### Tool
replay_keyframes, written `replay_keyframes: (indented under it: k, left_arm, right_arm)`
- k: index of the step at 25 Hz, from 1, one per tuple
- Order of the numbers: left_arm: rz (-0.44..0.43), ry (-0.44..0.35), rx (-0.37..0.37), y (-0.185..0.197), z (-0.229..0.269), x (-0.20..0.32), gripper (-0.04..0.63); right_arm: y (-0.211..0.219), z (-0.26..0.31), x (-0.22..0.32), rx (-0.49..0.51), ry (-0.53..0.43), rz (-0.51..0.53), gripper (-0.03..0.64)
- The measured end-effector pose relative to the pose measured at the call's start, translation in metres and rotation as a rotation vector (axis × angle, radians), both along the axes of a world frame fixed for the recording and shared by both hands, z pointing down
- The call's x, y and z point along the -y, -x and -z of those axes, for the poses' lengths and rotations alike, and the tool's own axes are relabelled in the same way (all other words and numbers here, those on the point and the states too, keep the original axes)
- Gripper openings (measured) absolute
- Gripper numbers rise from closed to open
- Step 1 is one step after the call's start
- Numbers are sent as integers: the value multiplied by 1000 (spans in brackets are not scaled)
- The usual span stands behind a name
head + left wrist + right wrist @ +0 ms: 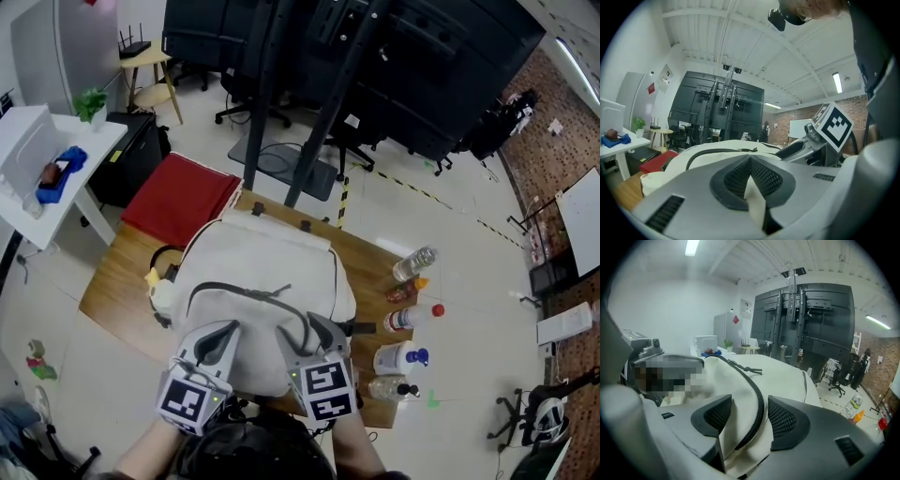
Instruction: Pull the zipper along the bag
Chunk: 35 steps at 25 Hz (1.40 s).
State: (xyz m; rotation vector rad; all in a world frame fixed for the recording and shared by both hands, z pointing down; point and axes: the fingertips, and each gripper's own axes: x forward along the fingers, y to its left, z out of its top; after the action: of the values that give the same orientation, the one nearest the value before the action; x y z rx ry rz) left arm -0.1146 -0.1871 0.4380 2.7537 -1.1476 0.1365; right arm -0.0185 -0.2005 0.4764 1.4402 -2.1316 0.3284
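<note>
At near edge of bag [272, 267]: left claw [751, 182] clamped on bag fabric; right claw [750, 420] apart astride zipper [761, 404]. Risk: closing on track, not puller [751, 370], bunches fabric.

Lab-style test space with office trappings. Tall black display rig [375, 56] on stand, upper centre; wheeled office chairs [248, 111] beneath. Hazard tape [412, 192] on pale floor. Whiteboard [581, 220] and brick wall [783, 133], right. Ceiling strip light [837, 82]. Wooden worktop [117, 281], lower left.

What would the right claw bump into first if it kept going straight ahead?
Probably the white bag: its black zipper and fabric sit between the open jaws of the right claw.
</note>
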Motion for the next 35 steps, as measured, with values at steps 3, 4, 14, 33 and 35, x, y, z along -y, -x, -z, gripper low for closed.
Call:
replay_keyframes:
  k: [3, 4, 14, 33, 35]
  left_arm:
    - [9, -4, 6, -3, 0, -1, 32]
    - [14, -3, 8, -4, 0, -2, 31]
    - [48, -4, 16, -21, 4, -3, 31]
    - [73, -36, 41, -33, 17, 9, 32]
    - [70, -43, 47, -35, 19, 10, 31]
  right_arm:
    - [-2, -6, 0, -91, -10, 6, 250]
    - [-2, -8, 1, -127, -21, 7, 247]
    - [-6, -5, -1, -200, -108, 25, 198]
    - [-10, 11, -5, -38, -124, 100, 60]
    - [-12, 10, -6, -30, -113, 93, 60]
